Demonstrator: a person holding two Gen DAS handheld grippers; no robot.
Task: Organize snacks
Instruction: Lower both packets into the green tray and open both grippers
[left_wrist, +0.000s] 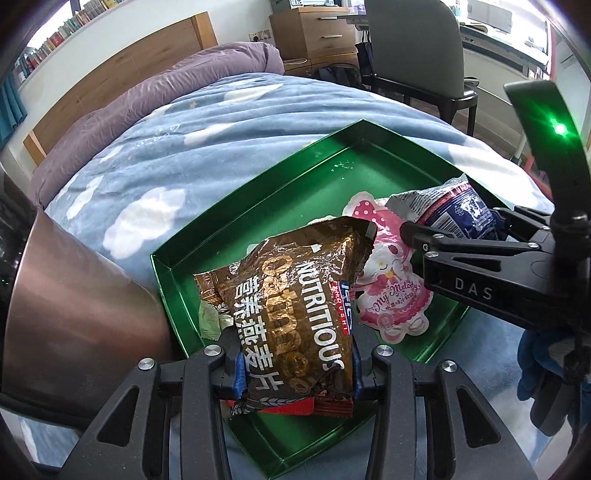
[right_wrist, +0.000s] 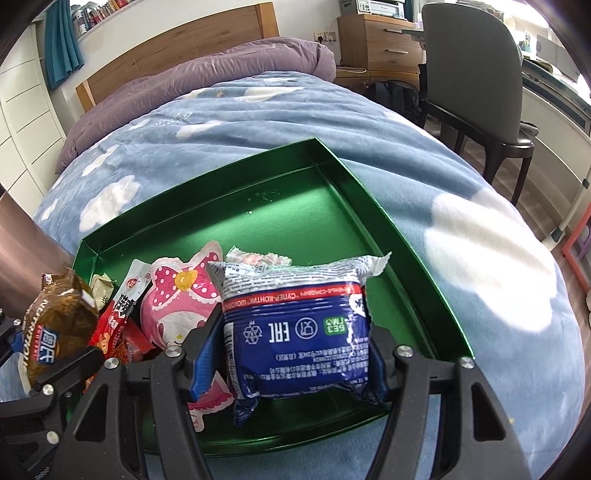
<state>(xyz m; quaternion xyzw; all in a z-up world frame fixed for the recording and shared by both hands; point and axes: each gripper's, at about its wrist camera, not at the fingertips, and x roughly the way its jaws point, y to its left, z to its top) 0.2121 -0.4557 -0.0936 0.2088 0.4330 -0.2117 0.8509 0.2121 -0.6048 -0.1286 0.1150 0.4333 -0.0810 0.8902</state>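
**Ana:** Snacks first: where do they sit relative to the green tray (right_wrist: 384, 221)?

**Ben:** Nearly all crowd its near end. The brown oatmeal packet (left_wrist: 295, 321) is held just above the near corner by the left gripper (left_wrist: 295, 373), jaws clenched on the packet's lower end. The blue wafer packet (right_wrist: 295, 325) hangs over the near edge in the right gripper (right_wrist: 291, 354), jaws pressed against both of its sides. Between them, on the tray floor, lies the pink My Melody pouch (left_wrist: 391, 288). Red wrappers (right_wrist: 118, 325) and a small green sachet (left_wrist: 210, 317) lie under and beside the oatmeal packet. The tray's far half is bare apart from a few crumbs.

**Ana:** How will these handle?

**Ben:** My guess is light and soft. The film is glossy and crinkled, so probably slippery, and the contents could crumble under a hard squeeze. The oatmeal packet looks puffy with air and already dents where the jaws bite.

**Ana:** Where to take hold, then?

**Ben:** Across the body near a sealed end, as both grips roughly do now. The crimped seams are the stiffest part. The tray itself rests on the blue cloud blanket (right_wrist: 461, 173) of a bed, so it may rock if pushed.
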